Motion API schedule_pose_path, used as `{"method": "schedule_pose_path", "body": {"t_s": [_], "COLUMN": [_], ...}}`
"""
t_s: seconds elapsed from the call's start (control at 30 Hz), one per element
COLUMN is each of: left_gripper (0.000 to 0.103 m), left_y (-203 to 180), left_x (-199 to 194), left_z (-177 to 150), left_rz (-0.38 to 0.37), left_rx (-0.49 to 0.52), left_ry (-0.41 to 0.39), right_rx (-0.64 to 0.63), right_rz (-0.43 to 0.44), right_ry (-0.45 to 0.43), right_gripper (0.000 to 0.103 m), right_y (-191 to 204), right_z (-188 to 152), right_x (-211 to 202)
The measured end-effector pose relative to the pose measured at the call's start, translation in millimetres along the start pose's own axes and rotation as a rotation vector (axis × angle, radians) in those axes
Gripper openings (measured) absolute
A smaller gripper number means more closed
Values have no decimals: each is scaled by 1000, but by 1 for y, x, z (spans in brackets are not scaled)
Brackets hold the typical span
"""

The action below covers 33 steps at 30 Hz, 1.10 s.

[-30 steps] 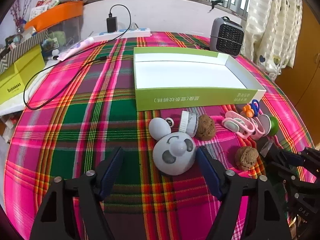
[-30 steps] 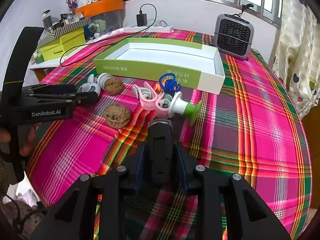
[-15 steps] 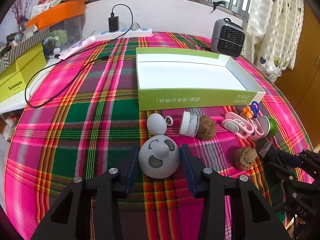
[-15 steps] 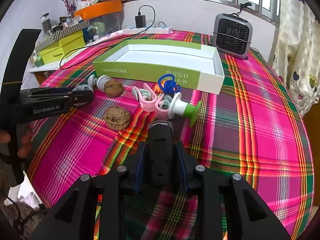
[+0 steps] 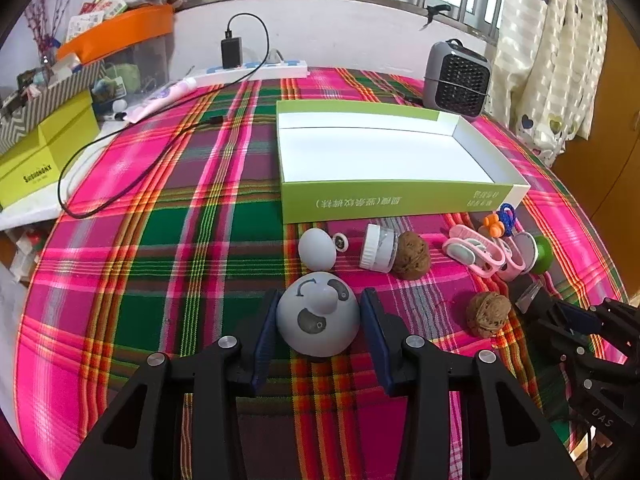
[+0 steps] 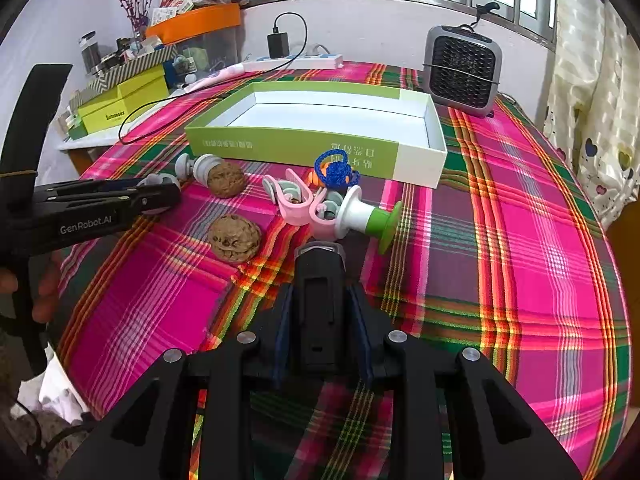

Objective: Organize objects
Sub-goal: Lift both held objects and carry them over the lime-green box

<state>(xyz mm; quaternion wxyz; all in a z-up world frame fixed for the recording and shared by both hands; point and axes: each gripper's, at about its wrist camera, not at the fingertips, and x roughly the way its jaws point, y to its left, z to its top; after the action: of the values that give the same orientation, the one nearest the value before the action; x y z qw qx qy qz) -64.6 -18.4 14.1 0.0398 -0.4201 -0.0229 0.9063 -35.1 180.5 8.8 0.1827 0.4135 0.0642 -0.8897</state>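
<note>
The bench [image 5: 168,248], draped in a pink, green and orange plaid cloth, carries a shallow green-and-white cardboard box [image 5: 384,200] toward its far edge. Near the front edge the left gripper [image 5: 320,320] has its blue-padded fingers [image 5: 266,332] clamped on a smooth grey dome-shaped plastic toy with a face [image 5: 318,316]. The right gripper [image 6: 320,320] is closing its fingers on a black, boxy, hard plastic device [image 6: 320,300] between them. Two wrinkled brown walnuts [image 5: 488,314] lie between the box and the grippers.
</note>
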Motion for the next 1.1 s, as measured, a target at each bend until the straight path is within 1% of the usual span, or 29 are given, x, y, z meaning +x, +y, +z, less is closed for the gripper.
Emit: {"method": "schedule_pose_path", "body": {"t_s": [0.3, 0.73, 1.1], "left_gripper": [39, 39, 39], "left_y": [0, -6, -11], "left_x": [-10, -23, -23], "left_z": [0, 12, 32], "left_rz": [-2, -9, -13], "left_rx": [4, 23, 26], "left_ry": [-13, -46, -72], "right_rx": [-2, -12, -3], "right_rz": [15, 30, 40], "right_ry": [-18, -47, -76], "right_gripper": [29, 29, 29], "right_y": [1, 0, -6], "right_z": [3, 16, 42], "right_x": [-6, -15, -15]}}
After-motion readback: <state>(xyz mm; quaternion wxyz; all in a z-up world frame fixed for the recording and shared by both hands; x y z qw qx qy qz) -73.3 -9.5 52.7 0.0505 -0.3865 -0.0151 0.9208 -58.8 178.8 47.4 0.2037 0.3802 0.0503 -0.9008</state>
